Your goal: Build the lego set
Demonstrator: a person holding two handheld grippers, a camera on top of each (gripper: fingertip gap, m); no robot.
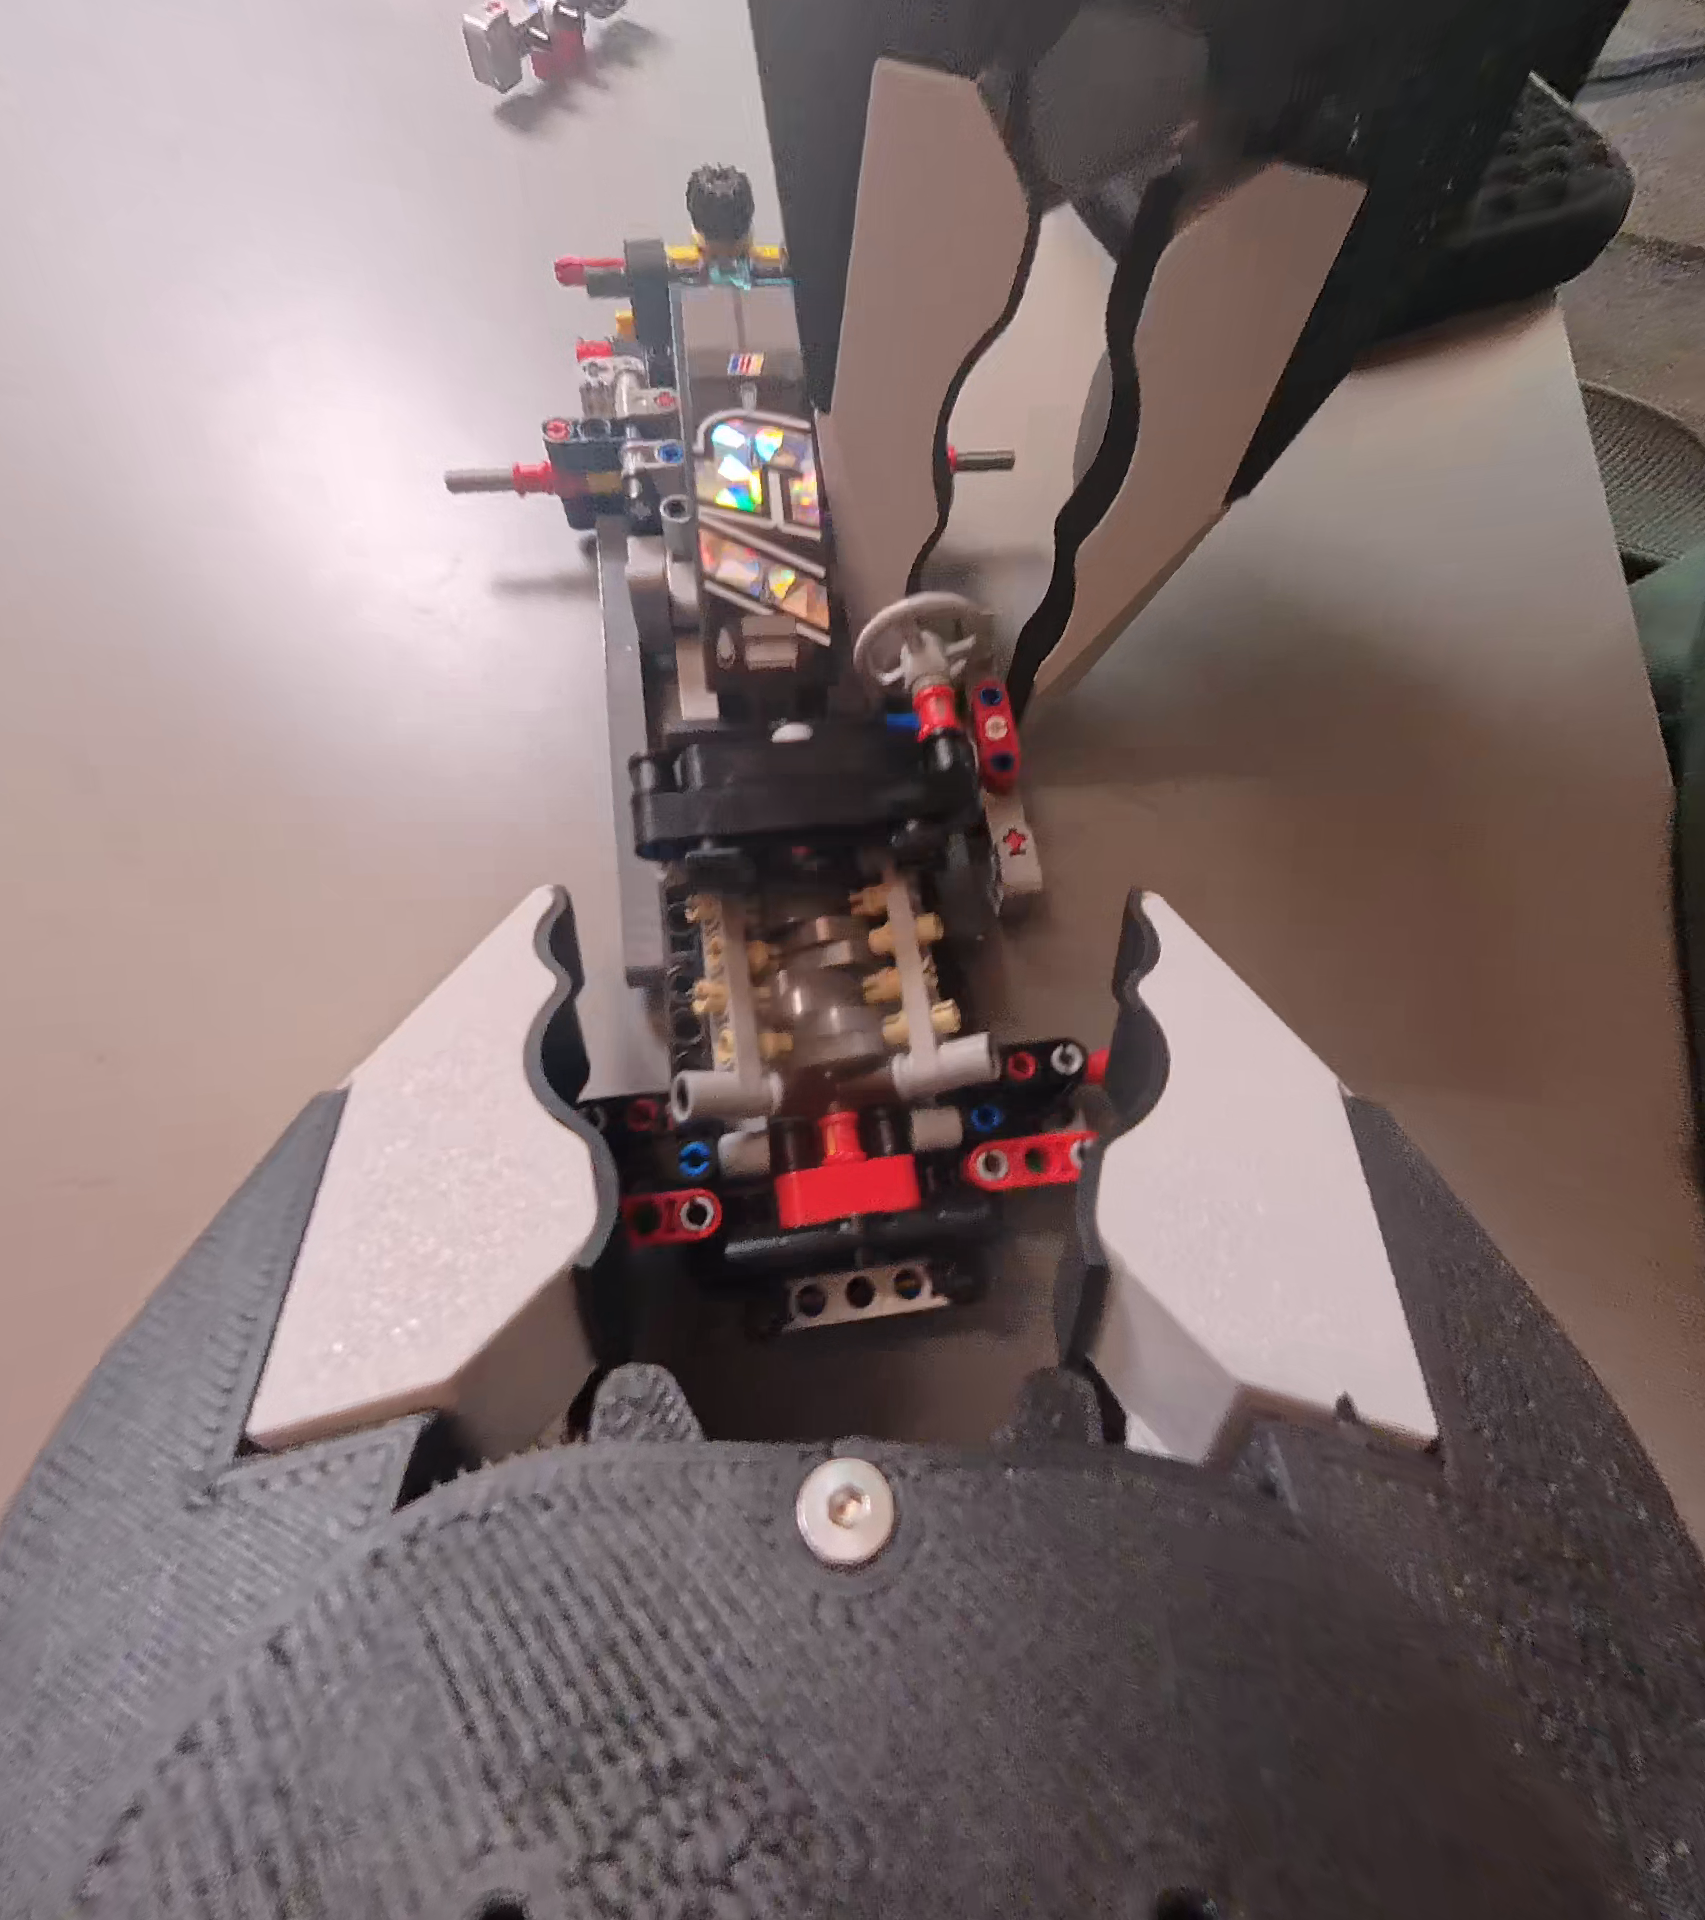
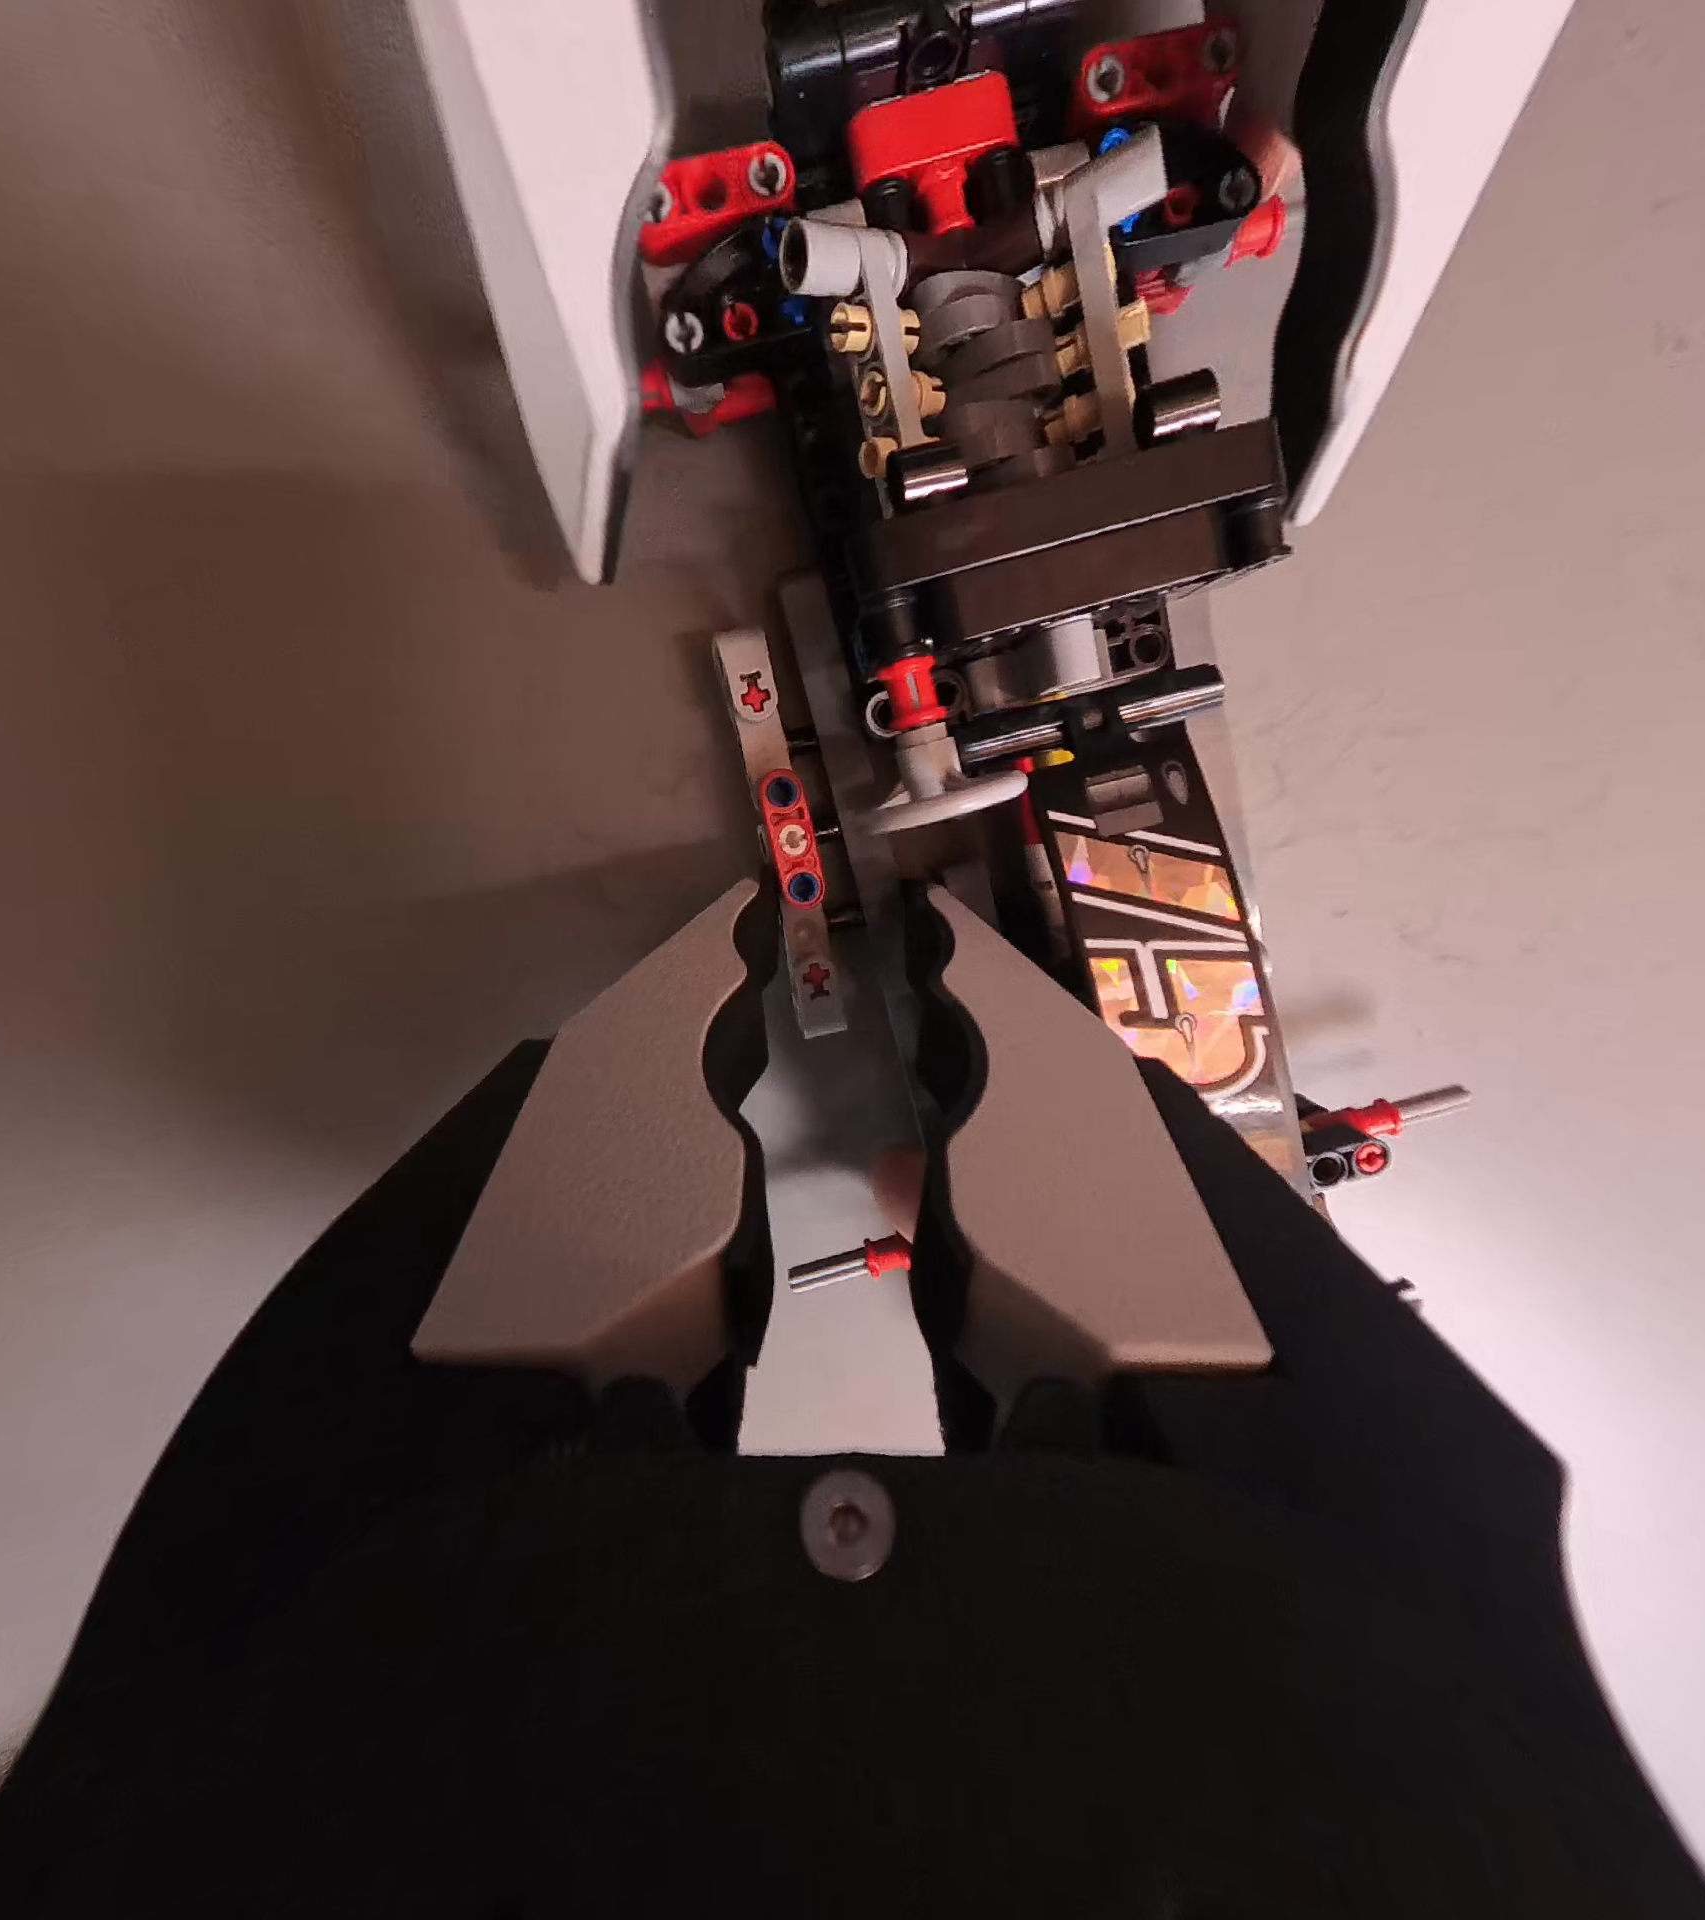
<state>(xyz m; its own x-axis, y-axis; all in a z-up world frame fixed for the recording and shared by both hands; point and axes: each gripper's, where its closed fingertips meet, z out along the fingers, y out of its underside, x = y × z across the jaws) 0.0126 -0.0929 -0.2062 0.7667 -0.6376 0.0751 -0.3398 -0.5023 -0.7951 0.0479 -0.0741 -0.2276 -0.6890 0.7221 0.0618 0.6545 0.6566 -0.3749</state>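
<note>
The right gripper, fingers parted, straddles a light grey beam bearing a short red beam on the side of the lego chassis lying on the pale table, while the left gripper brackets the chassis's far engine end.
</note>
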